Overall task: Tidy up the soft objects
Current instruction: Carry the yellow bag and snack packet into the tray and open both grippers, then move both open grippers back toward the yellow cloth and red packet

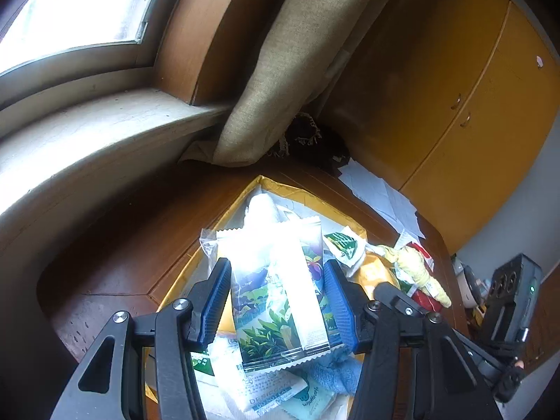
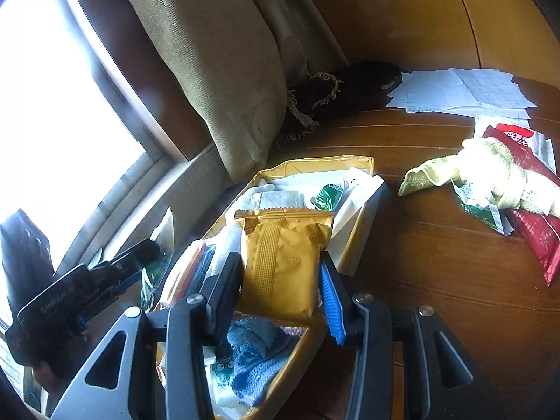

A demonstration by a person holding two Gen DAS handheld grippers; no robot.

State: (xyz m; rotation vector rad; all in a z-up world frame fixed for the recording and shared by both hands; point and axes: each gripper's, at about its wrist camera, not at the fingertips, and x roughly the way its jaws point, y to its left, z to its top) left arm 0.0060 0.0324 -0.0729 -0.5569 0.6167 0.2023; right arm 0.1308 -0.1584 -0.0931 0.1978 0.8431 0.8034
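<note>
The leaf-printed sachet [image 1: 280, 301] sits pinched between the blue pads of the left gripper [image 1: 278, 301], poised over the gold tray [image 1: 231, 206], presumably so it can be dropped in with the other soft things. The right gripper [image 2: 281, 290] likewise clamps a gold foil pouch [image 2: 285, 262] above the same tray, where a blue towel [image 2: 255, 350] and several white packets already lie. Both pouches are held by their flat sides, which likely keeps them from folding. Only the right wrist view shows what is left out on the wooden table [image 2: 420, 262]: a yellow cloth [image 2: 483, 164] draped over a red bag [image 2: 535, 231], well apart from the tray, with loose papers [image 2: 458, 94] beyond
</note>
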